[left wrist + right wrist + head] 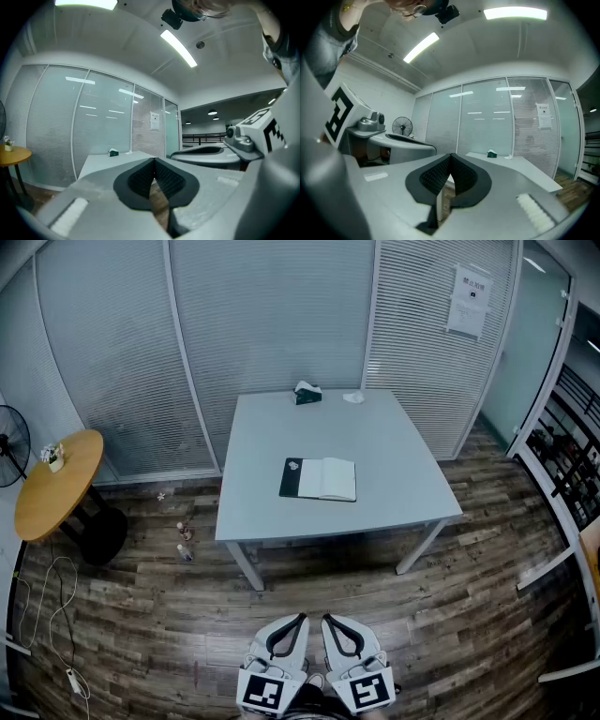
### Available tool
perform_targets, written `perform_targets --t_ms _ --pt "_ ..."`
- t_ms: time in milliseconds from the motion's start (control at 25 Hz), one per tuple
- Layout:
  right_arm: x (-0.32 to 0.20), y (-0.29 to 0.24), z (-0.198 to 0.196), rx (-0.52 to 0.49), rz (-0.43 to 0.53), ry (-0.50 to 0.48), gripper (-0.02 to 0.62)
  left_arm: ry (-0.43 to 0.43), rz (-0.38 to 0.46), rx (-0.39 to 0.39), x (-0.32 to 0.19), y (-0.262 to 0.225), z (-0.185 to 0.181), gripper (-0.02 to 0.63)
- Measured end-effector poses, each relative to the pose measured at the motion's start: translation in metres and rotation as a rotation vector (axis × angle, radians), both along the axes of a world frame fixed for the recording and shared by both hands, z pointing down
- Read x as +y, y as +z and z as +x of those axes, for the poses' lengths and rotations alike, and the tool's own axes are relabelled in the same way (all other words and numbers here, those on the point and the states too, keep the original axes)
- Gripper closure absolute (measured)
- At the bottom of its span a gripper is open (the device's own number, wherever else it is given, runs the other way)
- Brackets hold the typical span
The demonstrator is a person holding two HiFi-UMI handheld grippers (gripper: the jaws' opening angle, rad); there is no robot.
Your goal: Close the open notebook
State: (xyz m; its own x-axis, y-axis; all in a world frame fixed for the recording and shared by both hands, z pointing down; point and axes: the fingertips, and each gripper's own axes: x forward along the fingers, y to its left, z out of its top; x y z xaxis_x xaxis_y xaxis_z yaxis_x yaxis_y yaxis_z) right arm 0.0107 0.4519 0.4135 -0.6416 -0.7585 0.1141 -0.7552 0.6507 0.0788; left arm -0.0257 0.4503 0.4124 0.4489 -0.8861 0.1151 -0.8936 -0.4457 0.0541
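The open notebook [319, 479] lies flat mid-table [394, 446], at 12 o'clock from both grippers. The left gripper [300, 620] and right gripper [327, 620] hang side by side over the wood floor [141, 615], each clenched on nothing.

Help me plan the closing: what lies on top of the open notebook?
A small pale item sits on the notebook's dark left half, too small to identify. The white right page looks bare. Anything beneath is covered.
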Motion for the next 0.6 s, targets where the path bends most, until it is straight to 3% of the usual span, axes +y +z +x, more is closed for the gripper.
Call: perform_targets --t_ms 600 --pt "-0.033 0.013 -0.001 -0.050 -0.029 -0.025 0.597 -0.020 -0.026 0.005 -0.025 0.016 0.004 0.603"
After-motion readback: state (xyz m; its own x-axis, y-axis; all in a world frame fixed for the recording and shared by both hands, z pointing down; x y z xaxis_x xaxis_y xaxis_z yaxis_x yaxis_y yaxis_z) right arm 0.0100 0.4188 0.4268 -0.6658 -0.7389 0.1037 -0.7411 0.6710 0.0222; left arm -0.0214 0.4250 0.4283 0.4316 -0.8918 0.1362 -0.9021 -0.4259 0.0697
